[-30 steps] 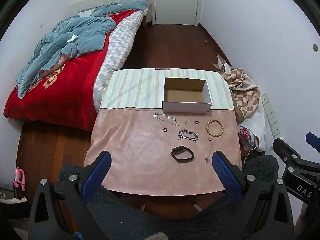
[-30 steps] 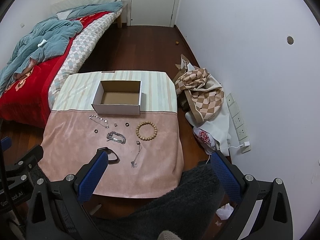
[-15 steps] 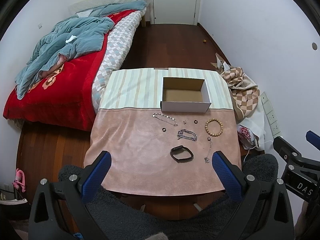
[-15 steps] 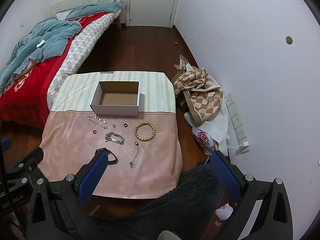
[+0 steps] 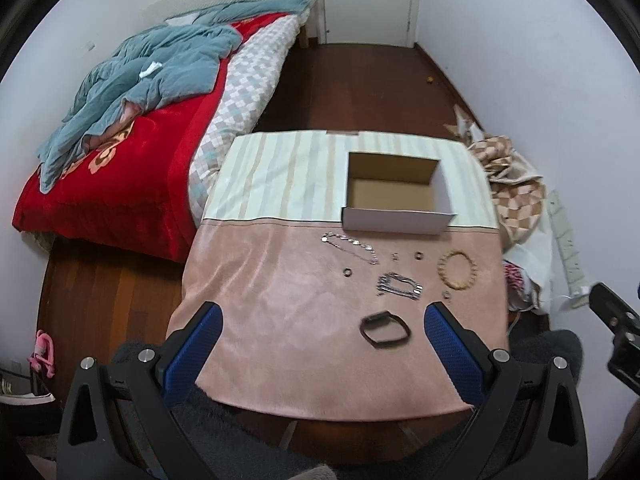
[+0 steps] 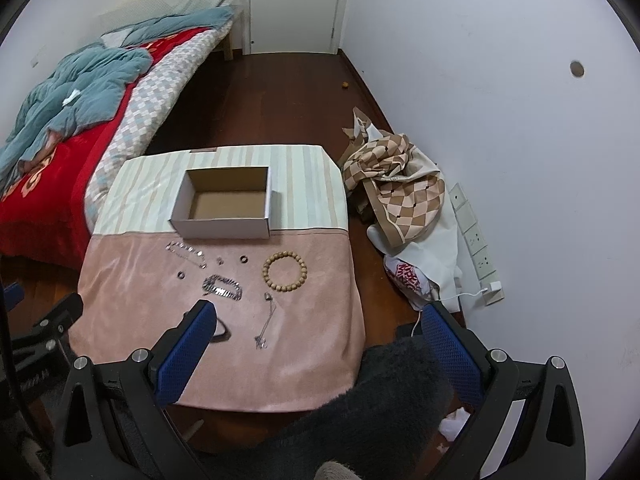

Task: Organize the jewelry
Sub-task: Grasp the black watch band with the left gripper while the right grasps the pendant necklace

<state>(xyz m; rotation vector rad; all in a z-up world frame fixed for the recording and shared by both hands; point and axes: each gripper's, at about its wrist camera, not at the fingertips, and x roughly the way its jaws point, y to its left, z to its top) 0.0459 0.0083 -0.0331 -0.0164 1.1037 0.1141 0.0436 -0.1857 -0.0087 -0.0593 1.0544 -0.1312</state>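
Bedroom setting: a bed (image 5: 132,152) with a red cover and a crumpled blue-grey quilt (image 5: 148,80) occupies the left side, a dark wooden floor (image 5: 360,88) runs to a white door (image 5: 368,0) at the far end, and a checked cloth heap (image 6: 396,188) lies by the right wall. At centre stands the worktop (image 5: 280,320), covered by a cloth that is striped on the far part and pink on the near part. An open cardboard box (image 5: 394,200) sits on the striped part, touching the seam between the two parts, with nothing visible inside. All jewelry lies on the pink part, just in front of the box. From left to right: a thin silver chain (image 5: 350,244), a small dark ring (image 5: 347,272), a heavier silver link bracelet (image 5: 399,286), a tiny item (image 5: 395,256) that is probably a stud or ring, a second dark ring (image 5: 418,255), a wooden bead bracelet (image 5: 458,271), and a fine pendant necklace (image 6: 266,322) nearer the front edge. A black band (image 5: 385,330) lies nearest the front, apart from the other pieces. The left tongs (image 5: 320,350) are spread wide and hold nothing, above the near edge of the worktop. The right tongs (image 6: 316,350) are likewise spread wide and hold nothing, over the front right corner.
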